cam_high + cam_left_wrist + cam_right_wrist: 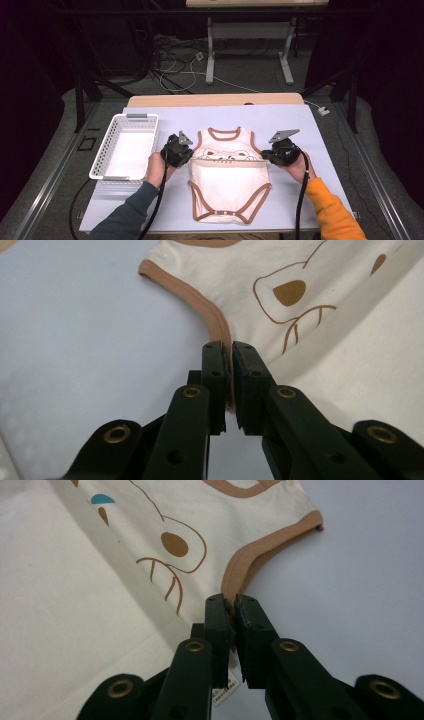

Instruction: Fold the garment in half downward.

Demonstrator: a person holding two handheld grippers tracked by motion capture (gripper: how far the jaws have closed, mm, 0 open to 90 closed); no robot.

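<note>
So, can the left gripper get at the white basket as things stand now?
Probably not yet: the left gripper is shut on the bodysuit. The basket lies just beside that hand, with bare table between, so once it lets go, the way looks free.

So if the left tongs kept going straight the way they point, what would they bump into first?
The left tongs already pinch the bodysuit at its brown-trimmed side, so going on they would probably push into its printed bear face first.

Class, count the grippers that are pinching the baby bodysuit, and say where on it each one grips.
2. The left gripper is shut on the bodysuit at its left side edge, just below the brown armhole trim. The right gripper is shut on the opposite side edge.
</note>
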